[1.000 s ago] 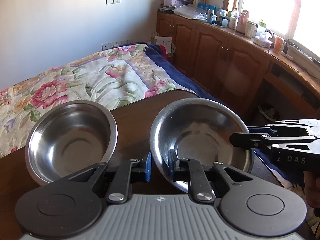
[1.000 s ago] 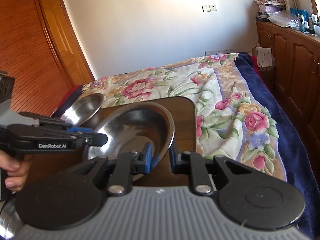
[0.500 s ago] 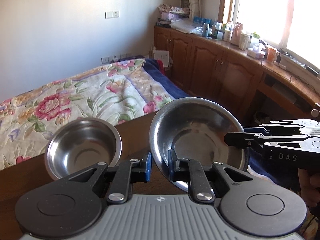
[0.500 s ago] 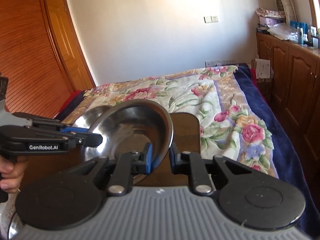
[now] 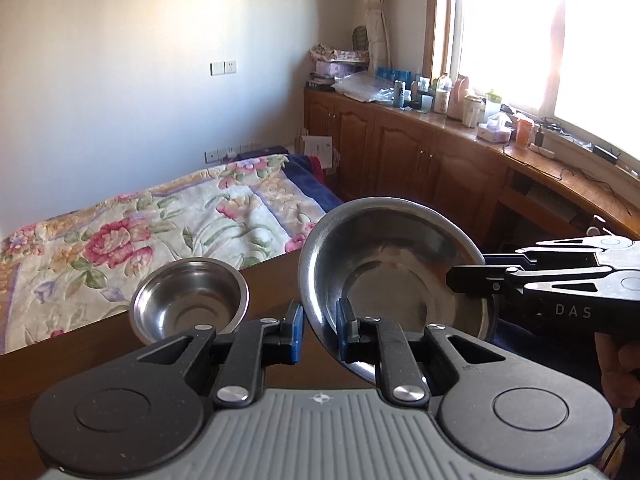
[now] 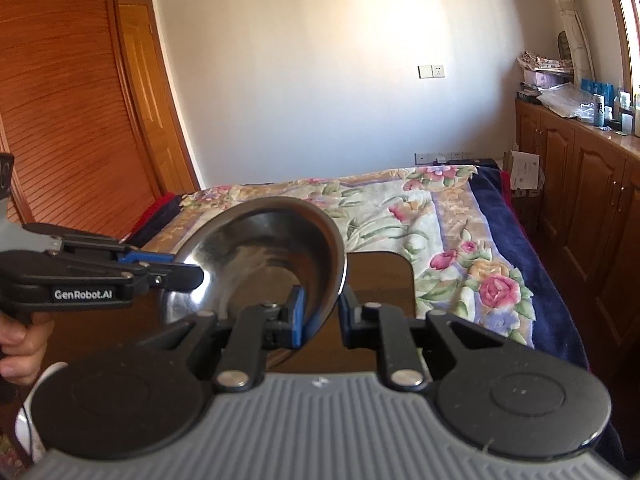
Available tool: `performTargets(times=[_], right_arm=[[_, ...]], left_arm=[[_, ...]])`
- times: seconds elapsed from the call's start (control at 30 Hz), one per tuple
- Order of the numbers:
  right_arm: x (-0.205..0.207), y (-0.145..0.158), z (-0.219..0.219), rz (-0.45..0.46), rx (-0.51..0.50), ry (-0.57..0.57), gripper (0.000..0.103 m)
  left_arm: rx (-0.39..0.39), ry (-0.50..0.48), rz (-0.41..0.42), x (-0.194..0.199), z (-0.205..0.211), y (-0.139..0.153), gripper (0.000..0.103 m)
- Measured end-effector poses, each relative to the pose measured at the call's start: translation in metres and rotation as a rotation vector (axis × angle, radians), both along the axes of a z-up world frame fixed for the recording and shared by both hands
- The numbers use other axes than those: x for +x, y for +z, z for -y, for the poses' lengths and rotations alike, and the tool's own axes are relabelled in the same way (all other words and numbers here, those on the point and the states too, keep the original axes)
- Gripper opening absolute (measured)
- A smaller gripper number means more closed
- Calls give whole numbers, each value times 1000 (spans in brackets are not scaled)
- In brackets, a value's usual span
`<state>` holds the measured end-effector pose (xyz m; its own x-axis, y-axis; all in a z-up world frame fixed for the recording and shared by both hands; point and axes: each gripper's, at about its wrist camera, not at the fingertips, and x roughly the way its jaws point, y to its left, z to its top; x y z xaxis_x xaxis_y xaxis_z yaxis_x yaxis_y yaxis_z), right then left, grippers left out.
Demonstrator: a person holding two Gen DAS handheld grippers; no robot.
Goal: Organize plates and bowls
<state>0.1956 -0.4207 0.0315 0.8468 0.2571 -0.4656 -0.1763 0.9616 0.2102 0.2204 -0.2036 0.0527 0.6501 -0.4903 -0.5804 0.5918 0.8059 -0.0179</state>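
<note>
The large steel bowl (image 5: 394, 276) is held up off the table (image 5: 80, 364), tilted with its hollow toward both cameras, and gripped at two points on its rim. The left gripper (image 5: 319, 332) pinches the near-left edge, one blue-padded finger outside the wall and the other inside, the jaws narrowed onto the thin metal. The right gripper (image 5: 466, 280) reaches in from the right side of that view and bites the opposite rim. From the right wrist the same bowl (image 6: 264, 260) shows its rim running between that gripper's (image 6: 322, 316) fingers, the left pad (image 6: 297, 316) inside the bowl and the right one outside, closed to a narrow gap on the wall; the left gripper (image 6: 188, 270) enters from the left edge there, clamped on the far rim, a hand (image 6: 20, 352) on its handle. A smaller steel bowl (image 5: 190, 304) sits upright on the dark wooden table, to the left of the raised one and apart from it. Beyond the table lies a bed (image 5: 160, 216) with a floral cover, and wooden cabinets (image 5: 420, 164) run under the window, their top crowded with bottles and boxes.
</note>
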Motion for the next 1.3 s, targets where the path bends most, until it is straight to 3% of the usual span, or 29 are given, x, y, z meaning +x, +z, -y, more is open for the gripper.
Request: performTargets(times=[0.47,1.3], right_arm=[[-47,10,-17,30,-31,4,20],[-105,-32,-49,-17,32,46,20]], left_arm=[[-15,-11,53,-64,-24,7,19],[-24,37,-12,-130,-62,-45,19]])
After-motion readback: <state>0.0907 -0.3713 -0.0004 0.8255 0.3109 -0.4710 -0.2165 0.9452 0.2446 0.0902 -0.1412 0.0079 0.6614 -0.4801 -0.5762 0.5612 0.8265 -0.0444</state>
